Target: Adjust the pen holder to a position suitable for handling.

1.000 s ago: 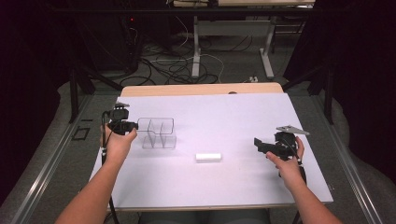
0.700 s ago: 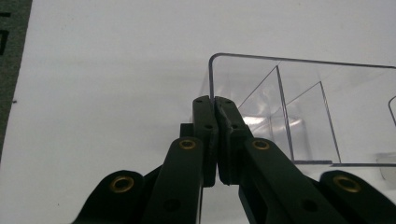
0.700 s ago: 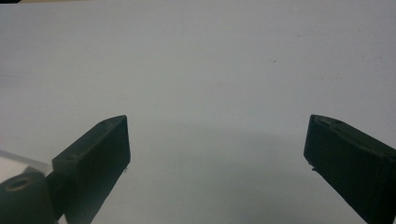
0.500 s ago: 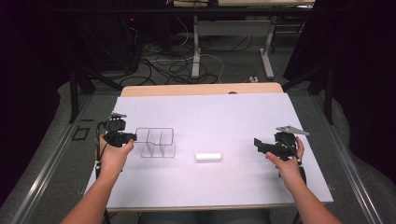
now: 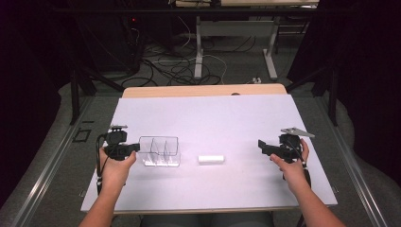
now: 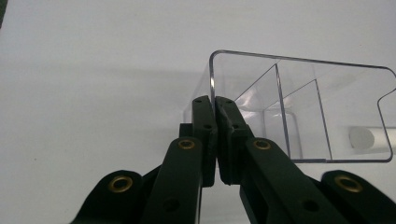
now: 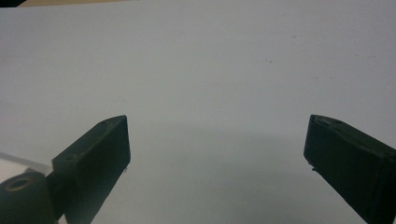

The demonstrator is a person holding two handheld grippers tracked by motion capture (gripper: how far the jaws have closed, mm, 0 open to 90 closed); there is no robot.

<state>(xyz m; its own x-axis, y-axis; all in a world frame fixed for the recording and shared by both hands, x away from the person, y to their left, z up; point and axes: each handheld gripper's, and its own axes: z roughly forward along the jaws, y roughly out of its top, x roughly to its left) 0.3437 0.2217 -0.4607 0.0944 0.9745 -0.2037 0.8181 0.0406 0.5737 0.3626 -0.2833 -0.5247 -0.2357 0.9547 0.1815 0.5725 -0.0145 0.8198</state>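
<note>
Left hand-held gripper (image 6: 215,105) clamped on clear organizer (image 6: 299,112) wall; white tube (image 6: 369,140) at 3 o'clock blurred through plastic. Right hand-held gripper (image 7: 217,144) apart.

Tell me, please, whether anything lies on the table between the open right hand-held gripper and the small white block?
Nothing visible does. The right hand-held gripper stands open, pointing across bare table toward the white block. The clear tray lies beyond the block, its wall pinched by the left hand-held gripper.
</note>
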